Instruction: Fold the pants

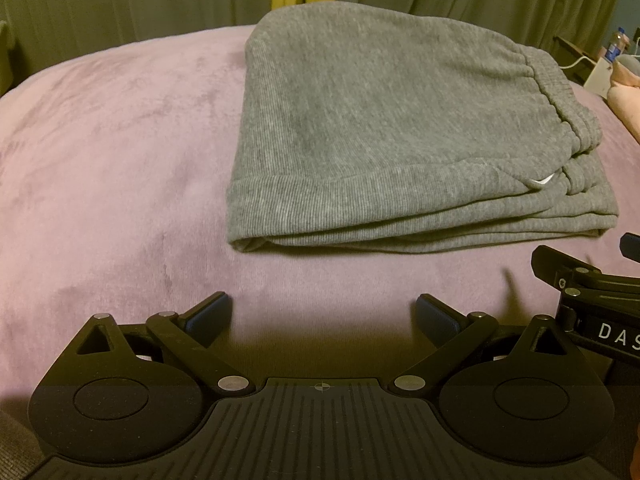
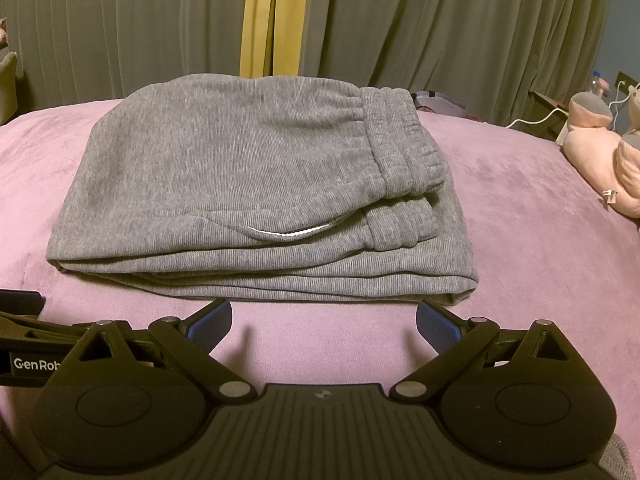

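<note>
Bed (image 2: 520, 240): pink plush cover, carries everything; curtains (image 2: 400, 32) behind it.
Pants (image 2: 248, 184): grey knit, lying mid-bed as a compact stacked rectangle, several layers showing along the near edge; waistband (image 2: 404, 160) on the right side, doubled over itself; a white pocket lining (image 2: 288, 234) peeps out near the front.
Plush toy (image 2: 600, 160): pink, far right of the bed, well apart from the pants.
Right gripper (image 2: 324, 320): fingers spread wide, holding nothing, just short of the pants' near edge.
Left gripper (image 1: 323, 312): fingers spread wide, holding nothing, to the left front of the pants, apart from them.
Step in hand: judged to be the finish; the fold looks essentially done.
Doing it well: if any tidying is left, press flat from above; do not pinch one layer, since knit this soft would drag and spoil the stack. Tuck the lining in gently. Square the right corner where the bottom layer juts out.
Risk: catching the near edge when drawing the fingers away.
</note>
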The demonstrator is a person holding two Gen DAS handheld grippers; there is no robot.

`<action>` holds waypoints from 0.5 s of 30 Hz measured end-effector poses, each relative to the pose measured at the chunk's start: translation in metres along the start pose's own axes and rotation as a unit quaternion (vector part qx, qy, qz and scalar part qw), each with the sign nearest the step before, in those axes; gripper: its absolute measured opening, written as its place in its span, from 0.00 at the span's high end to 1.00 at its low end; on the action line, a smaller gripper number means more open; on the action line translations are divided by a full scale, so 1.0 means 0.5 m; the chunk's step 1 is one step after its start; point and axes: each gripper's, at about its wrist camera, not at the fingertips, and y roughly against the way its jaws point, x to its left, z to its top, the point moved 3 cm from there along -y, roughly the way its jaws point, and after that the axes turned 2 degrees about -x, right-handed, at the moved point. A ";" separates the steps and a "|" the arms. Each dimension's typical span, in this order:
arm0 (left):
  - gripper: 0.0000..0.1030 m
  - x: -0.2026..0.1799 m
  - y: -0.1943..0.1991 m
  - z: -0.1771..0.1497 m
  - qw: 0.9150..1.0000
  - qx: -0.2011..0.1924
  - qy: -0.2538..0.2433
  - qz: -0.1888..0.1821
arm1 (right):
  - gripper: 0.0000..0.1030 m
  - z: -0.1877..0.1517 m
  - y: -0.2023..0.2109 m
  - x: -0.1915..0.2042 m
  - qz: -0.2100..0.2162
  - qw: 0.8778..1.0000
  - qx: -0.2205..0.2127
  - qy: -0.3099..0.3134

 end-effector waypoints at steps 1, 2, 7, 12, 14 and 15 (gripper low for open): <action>0.01 0.000 0.000 -0.001 1.000 0.000 0.001 -0.001 | 0.04 -0.001 0.001 -0.001 0.000 1.000 0.000 0.000; 0.01 0.001 -0.001 0.000 1.000 0.000 0.003 -0.002 | 0.04 -0.001 0.001 -0.002 0.000 1.000 0.000 0.000; 0.01 0.008 0.003 -0.001 1.000 -0.001 0.018 -0.009 | 0.04 -0.002 0.000 0.000 -0.001 1.000 0.001 0.002; 0.01 0.006 0.006 -0.002 1.000 0.000 0.019 -0.010 | 0.04 -0.002 -0.001 -0.002 -0.001 1.000 0.001 0.004; 0.01 0.007 0.006 0.001 1.000 -0.002 0.021 -0.014 | 0.04 -0.001 -0.002 -0.001 0.000 1.000 0.002 0.003; 0.01 0.008 0.007 0.000 1.000 -0.002 0.023 -0.016 | 0.04 0.000 -0.003 -0.001 -0.001 1.000 0.002 0.002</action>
